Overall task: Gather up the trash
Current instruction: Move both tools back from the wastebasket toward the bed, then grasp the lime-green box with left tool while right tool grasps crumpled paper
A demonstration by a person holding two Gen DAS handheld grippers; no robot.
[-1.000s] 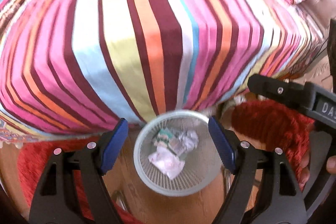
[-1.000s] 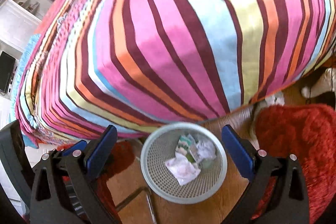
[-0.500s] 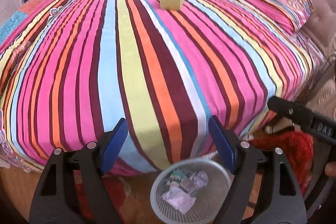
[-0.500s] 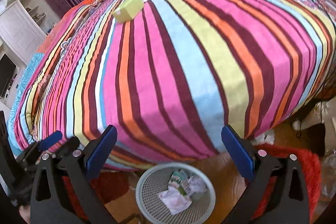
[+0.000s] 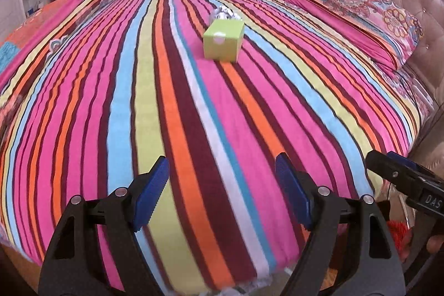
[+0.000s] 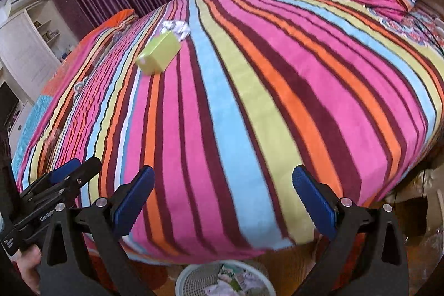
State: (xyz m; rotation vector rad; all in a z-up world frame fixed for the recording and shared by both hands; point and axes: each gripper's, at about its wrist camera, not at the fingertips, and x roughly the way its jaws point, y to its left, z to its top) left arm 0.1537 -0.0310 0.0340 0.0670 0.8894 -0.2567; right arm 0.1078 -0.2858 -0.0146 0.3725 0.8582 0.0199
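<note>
Lying far ahead of left gripper (image 5: 222, 192), green box (image 5: 223, 40), jaws apart, empty

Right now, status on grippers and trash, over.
Left gripper and right gripper open, empty. Green box and crumpled wrapper on bed. Bin below. Path clear.

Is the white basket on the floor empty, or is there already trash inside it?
Not empty. The white basket holds crumpled paper and wrappers; how full it is cannot be told, because the frame edge cuts it off.

bed (image 5: 194, 107): open striped expanse | obstacle: green box (image 5: 223, 40), perhaps foil behind
</note>
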